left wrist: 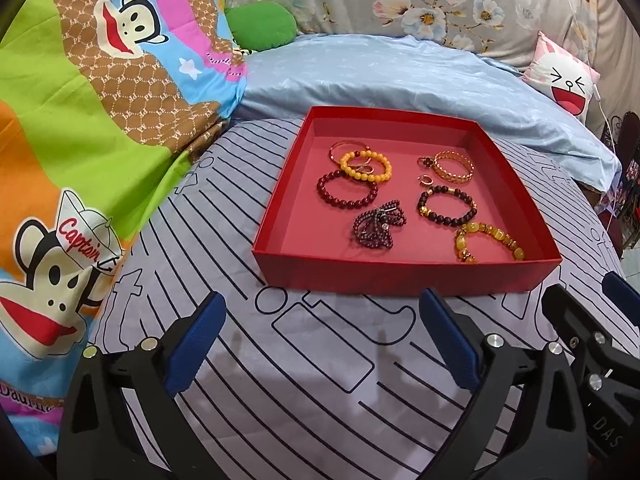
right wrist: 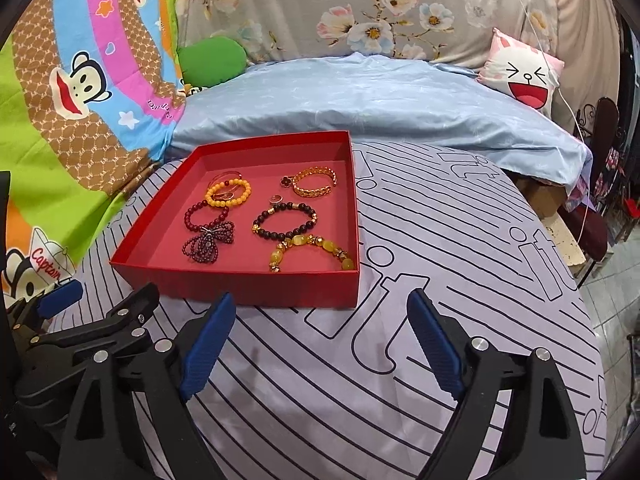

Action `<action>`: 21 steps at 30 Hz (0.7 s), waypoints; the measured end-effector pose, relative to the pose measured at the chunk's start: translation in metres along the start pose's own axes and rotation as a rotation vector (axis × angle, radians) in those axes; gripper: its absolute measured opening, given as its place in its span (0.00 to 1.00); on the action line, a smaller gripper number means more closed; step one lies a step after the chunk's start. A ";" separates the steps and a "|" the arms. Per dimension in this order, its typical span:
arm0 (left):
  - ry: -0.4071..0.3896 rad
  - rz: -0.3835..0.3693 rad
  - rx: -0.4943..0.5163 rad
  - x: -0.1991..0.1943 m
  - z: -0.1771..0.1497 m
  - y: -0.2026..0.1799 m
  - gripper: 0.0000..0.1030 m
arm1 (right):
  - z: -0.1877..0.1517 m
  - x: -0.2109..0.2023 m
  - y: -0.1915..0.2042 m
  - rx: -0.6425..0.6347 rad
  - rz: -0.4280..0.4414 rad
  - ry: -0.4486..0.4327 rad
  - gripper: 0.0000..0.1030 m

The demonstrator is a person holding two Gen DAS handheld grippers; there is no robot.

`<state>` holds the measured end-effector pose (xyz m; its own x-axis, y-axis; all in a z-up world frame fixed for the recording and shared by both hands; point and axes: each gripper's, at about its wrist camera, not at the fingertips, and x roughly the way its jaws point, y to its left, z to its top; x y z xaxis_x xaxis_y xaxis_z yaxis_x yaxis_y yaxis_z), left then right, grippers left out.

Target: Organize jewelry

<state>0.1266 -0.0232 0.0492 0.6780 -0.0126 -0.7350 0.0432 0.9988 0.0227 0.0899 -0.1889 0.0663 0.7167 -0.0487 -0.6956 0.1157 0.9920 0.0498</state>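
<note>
Both our left gripper [left wrist: 320, 344] and right gripper [right wrist: 320, 344] hover with jaws spread, holding nothing. Every beaded bracelet and ring lies inside the shallow red cardboard tray [left wrist: 404, 276] at twelve o'clock on the bed; sorting looks finished, so next we'd simply withdraw.

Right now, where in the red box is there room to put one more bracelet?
In the red box, the bare floor along its left wall, beside the dark red bracelet, and the near-left corner before the purple bead bundle are free. The right half is crowded.

"Captain" on the cartoon monkey's hat [left wrist: 86, 229]; "DAS" on the right gripper [left wrist: 592, 336].
</note>
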 end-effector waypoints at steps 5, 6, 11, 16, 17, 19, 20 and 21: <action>0.001 0.000 -0.002 0.000 -0.002 0.001 0.91 | -0.002 0.000 -0.001 0.005 0.006 0.007 0.83; 0.000 -0.001 -0.001 0.000 -0.002 0.001 0.91 | -0.002 0.000 -0.002 0.009 0.005 0.010 0.83; 0.001 -0.004 0.001 0.000 -0.002 0.000 0.91 | -0.002 0.002 -0.005 0.033 0.006 0.025 0.84; 0.003 -0.003 -0.006 0.001 -0.003 0.001 0.91 | -0.004 0.007 -0.010 0.070 0.040 0.050 0.94; 0.004 -0.003 -0.006 0.001 -0.003 0.001 0.91 | -0.004 0.008 -0.010 0.075 0.050 0.055 0.94; 0.001 0.002 -0.006 0.002 -0.004 0.001 0.91 | -0.005 0.009 -0.010 0.078 0.057 0.056 0.94; 0.002 0.001 -0.006 0.002 -0.004 0.001 0.91 | -0.006 0.008 -0.010 0.077 0.056 0.051 0.94; 0.003 0.000 -0.006 0.002 -0.004 0.001 0.91 | -0.006 0.007 -0.009 0.073 0.050 0.040 0.94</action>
<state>0.1253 -0.0223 0.0448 0.6761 -0.0122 -0.7367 0.0382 0.9991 0.0186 0.0902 -0.1973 0.0566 0.6951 0.0067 -0.7189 0.1310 0.9820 0.1359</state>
